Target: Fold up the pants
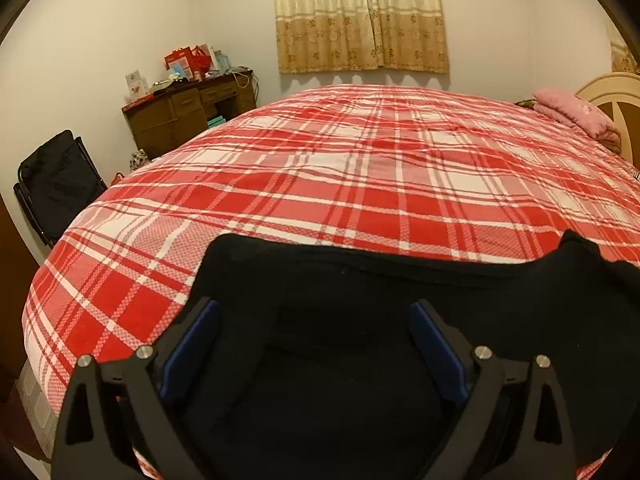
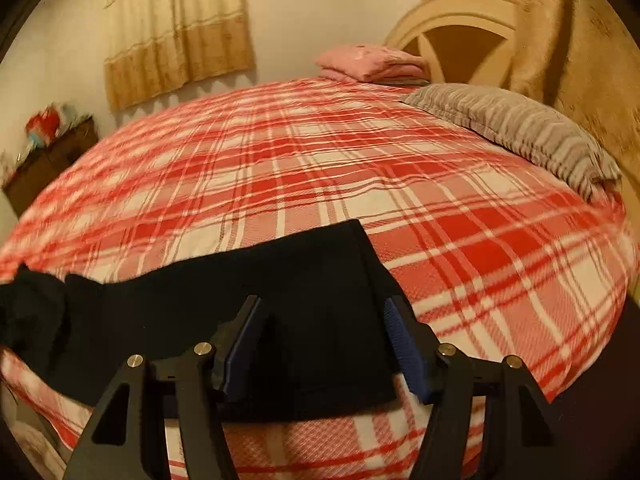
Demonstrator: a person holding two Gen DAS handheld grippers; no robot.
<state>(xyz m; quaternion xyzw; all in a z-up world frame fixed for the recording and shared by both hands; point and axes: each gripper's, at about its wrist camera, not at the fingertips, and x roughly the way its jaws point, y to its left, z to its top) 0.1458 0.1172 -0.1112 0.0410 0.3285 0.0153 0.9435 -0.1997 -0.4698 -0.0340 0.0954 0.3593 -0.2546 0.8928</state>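
Observation:
Black pants (image 1: 360, 300) lie flat along the near edge of a bed with a red and white plaid cover (image 1: 360, 168). My left gripper (image 1: 314, 308) is open just above one end of the pants, fingers apart with blue pads (image 1: 200, 340). In the right wrist view the pants (image 2: 240, 292) stretch left from a squared end. My right gripper (image 2: 322, 308) is open over that end, holding nothing. Part of the fabric bunches at the far left (image 2: 28, 308).
A pink folded blanket (image 2: 372, 64) and a grey striped pillow (image 2: 520, 128) lie at the headboard (image 2: 460, 16). A brown desk (image 1: 188, 112) with clutter and a black chair (image 1: 56, 184) stand past the bed's left side. Curtains (image 1: 360, 16) hang on the far wall.

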